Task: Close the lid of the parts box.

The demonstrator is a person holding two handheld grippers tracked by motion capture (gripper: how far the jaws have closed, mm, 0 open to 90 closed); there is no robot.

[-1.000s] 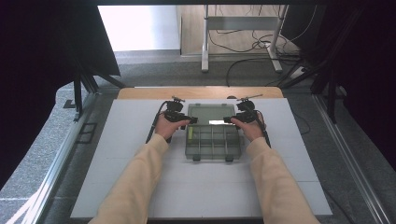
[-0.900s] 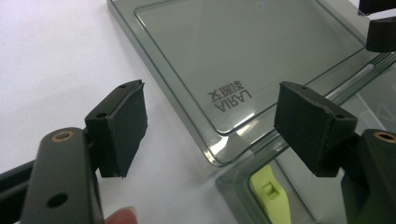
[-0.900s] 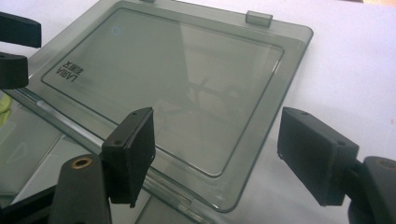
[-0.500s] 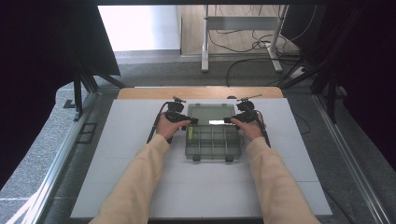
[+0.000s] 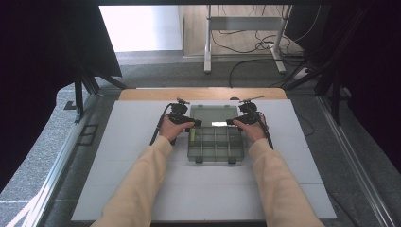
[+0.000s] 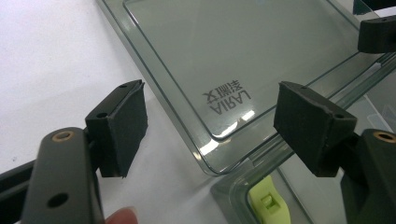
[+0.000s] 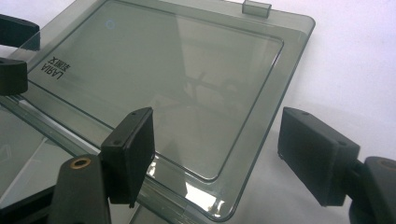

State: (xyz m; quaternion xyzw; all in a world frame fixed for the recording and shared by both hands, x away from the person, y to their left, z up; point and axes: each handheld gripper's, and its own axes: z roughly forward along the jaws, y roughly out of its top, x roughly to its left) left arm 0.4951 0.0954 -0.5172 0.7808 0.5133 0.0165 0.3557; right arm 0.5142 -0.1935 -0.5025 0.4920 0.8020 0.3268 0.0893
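Note:
A smoky clear compartment box [image 5: 215, 144] lies on the white table top [image 5: 142, 170] with its lid [image 5: 213, 115] swung open and lying flat behind it. My left gripper [image 5: 195, 124] is at the lid's left near corner, open. In the left gripper view the left gripper [image 6: 215, 128] straddles that lid [image 6: 224, 51] corner without its pads touching it. My right gripper [image 5: 231, 122] is at the lid's right near corner. In the right gripper view the right gripper [image 7: 224, 151] is also open over the lid [image 7: 163, 79]. A yellow-green piece [image 6: 268, 203] sits in the box's left compartment.
The lid's latch tab [image 7: 257, 7] sticks out at its far edge. Bare white table top surrounds the box on all sides. A wooden strip [image 5: 203, 93] runs along the table's far edge. Cables and a metal stand [image 5: 246, 28] are on the floor beyond.

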